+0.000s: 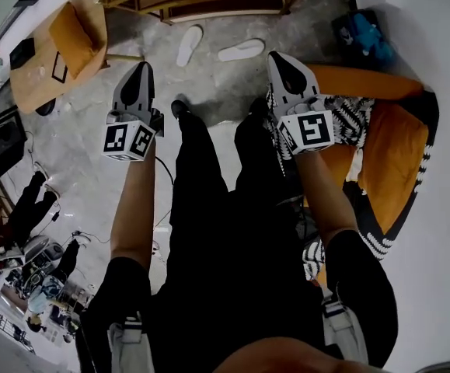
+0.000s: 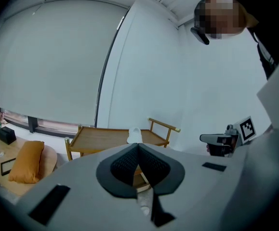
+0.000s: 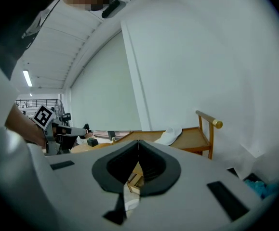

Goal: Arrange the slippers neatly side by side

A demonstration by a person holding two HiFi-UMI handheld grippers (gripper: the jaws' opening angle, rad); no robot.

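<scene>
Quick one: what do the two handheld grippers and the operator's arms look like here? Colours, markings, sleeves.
Left gripper and right gripper match: light grey shells tapering to a point, with black ribbed pads lining the jaws. Each carries a white cube with black square markers at the hand end. The person wears black short sleeves.

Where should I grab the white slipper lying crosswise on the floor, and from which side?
Pinch the crosswise slipper across its narrow width, at the end nearest the right gripper, coming down from above: it lies flat on the floor. That gripper is shut, so open it first.
</scene>
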